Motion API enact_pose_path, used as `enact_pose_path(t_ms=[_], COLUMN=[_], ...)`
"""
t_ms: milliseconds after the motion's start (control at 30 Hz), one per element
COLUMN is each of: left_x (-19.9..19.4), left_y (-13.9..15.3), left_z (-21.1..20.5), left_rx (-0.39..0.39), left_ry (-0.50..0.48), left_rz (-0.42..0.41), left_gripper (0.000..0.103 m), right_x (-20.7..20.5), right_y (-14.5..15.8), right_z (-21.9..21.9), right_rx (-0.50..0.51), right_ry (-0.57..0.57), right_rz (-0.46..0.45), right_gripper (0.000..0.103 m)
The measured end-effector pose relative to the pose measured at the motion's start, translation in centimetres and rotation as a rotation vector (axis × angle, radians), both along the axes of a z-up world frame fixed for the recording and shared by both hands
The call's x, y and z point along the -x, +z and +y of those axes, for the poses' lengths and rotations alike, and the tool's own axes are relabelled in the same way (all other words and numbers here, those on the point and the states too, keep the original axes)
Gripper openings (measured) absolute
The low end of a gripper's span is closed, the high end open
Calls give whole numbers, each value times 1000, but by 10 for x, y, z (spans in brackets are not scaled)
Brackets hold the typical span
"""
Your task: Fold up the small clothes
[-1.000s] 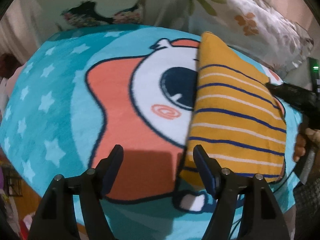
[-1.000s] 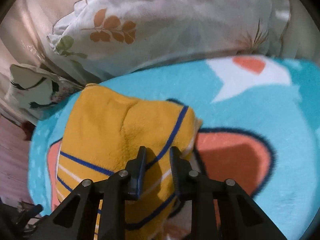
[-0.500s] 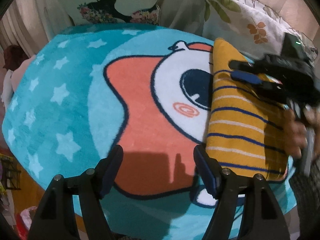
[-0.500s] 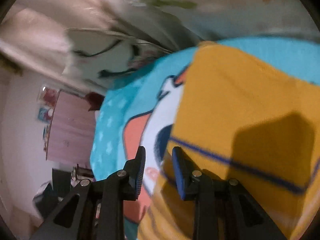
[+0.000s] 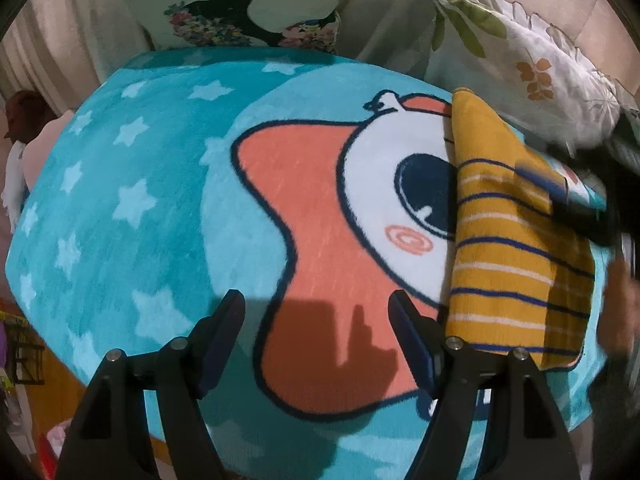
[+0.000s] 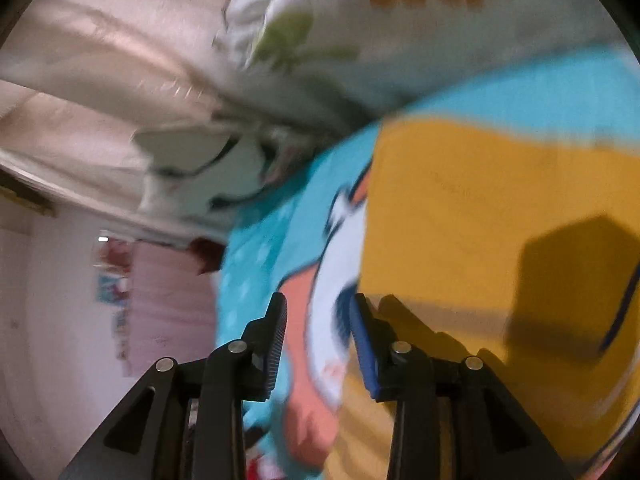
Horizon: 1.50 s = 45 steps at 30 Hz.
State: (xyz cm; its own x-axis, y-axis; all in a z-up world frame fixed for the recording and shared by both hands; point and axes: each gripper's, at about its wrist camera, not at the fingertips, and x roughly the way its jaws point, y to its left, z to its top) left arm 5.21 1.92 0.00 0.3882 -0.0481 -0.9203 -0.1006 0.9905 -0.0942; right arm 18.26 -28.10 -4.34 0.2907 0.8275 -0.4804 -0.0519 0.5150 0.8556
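two grippers are in play, and neither holds anything. my left gripper [image 5: 316, 336] hovers with its jaws wide apart above the coral patch of the cartoon blanket [image 5: 168, 216], just left of the yellow striped garment [image 5: 508, 248]. my right gripper [image 6: 318, 344] has its jaws a little apart and empty, low over the garment's plain yellow end [image 6: 480, 208]; its view is blurred with motion.

the garment lies folded into a narrow strip on the right side of the blanket, near the leaf-print pillow [image 5: 532, 52]. its long axis runs from the edge nearest me away toward the pillows, the blue and white stripes crossing it, the plain yellow end pointing far.

i judge the next fold goes end to end. to do it well, i'd pinch both corners of one short end through all the layers, carry them level along the strip, and lay edge on edge so the stripes stay square and nothing bunches.
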Motion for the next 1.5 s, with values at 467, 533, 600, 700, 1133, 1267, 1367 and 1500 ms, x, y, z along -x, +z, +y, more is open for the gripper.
enact_pose_path(t_ms=[467, 533, 600, 700, 1133, 1267, 1367, 1500], left_x=[-23, -21, -20, -17, -12, -11, -10, -9], left_y=[3, 5, 7, 9, 8, 9, 8, 5], left_z=[-6, -6, -4, 2, 17, 17, 17, 22], left_rx=[22, 16, 7, -1, -13, -14, -19, -18], left_ry=[-111, -128, -137, -140, -191, -225, -248, -265], left_rz=[-18, -24, -30, -37, -40, -48, -50, -48], left_gripper=[73, 74, 74, 74, 79, 79, 80, 80], right_x=[99, 92, 83, 75, 128, 139, 148, 153], right_y=[10, 19, 17, 2, 13, -22, -13, 9], right_z=[-6, -31, -53, -81, -65, -63, -60, -52], right_rx=[78, 116, 139, 203, 273, 292, 315, 390], right_ry=[-19, -123, -222, -350, -456, -487, -509, -532], right_rz=[3, -26, -22, 21, 10, 100, 82, 25], right_gripper=[48, 50, 51, 49, 48, 47, 47, 47])
